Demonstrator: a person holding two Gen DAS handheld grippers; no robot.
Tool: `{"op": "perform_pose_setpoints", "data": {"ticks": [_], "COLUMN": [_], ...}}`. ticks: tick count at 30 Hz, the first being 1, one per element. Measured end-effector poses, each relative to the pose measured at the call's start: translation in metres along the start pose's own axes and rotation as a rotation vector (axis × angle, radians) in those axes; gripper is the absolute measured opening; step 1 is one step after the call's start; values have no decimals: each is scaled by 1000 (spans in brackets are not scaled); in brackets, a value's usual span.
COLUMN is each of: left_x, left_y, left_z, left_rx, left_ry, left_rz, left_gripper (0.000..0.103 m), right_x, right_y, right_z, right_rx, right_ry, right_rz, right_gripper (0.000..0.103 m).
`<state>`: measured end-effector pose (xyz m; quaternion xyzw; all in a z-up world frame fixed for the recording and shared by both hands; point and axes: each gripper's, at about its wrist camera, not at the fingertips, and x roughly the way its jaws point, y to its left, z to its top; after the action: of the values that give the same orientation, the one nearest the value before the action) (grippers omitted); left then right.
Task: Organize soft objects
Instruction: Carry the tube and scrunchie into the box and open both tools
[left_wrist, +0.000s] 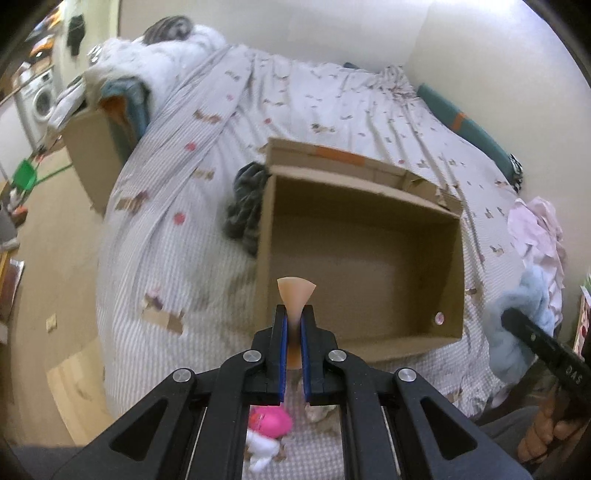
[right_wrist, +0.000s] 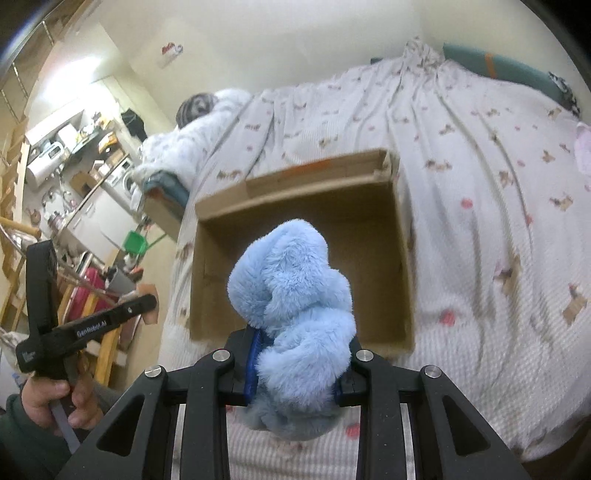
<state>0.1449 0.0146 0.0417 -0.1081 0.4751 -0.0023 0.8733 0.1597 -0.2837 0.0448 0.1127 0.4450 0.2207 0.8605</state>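
Left gripper: I have its jaws clamped on a thin peach-coloured flap, above the cardboard box on the bed. Right gripper: jaws grip a fluffy blue toy before the box.

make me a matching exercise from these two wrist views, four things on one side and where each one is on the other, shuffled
Things:
1. blue plush toy
2. thin peach piece
3. dark grey striped cloth
4. pink and white toy

Places:
A. on the bed, against the outside of the cardboard box
B. pinched in the left gripper
C. clamped in the right gripper
D. on the bedsheet, seen below the left gripper

Pairs: 1-C, 2-B, 3-A, 4-D
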Motion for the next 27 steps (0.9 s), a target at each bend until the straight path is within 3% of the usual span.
{"op": "perform_pose_setpoints", "data": {"ticks": [9, 17, 23, 27], "left_x": [36, 83, 94, 99], "left_y": [-31, -32, -37, -35], "left_z": [18, 6, -3, -4], "left_rx": [76, 111, 169, 151], "left_ry": [-8, 35, 3, 20], "left_rz": [-42, -31, 24, 2], "left_gripper": [6, 6, 6, 6], "right_x": [41, 84, 102, 108], "right_y": [-15, -14, -11, -18], "right_z": [15, 1, -8, -12], "right_rx": [40, 27, -23, -15], "right_ry": [-7, 91, 147, 180], "right_rz": [-30, -71, -120, -133], "right_gripper": [31, 31, 31, 32]}}
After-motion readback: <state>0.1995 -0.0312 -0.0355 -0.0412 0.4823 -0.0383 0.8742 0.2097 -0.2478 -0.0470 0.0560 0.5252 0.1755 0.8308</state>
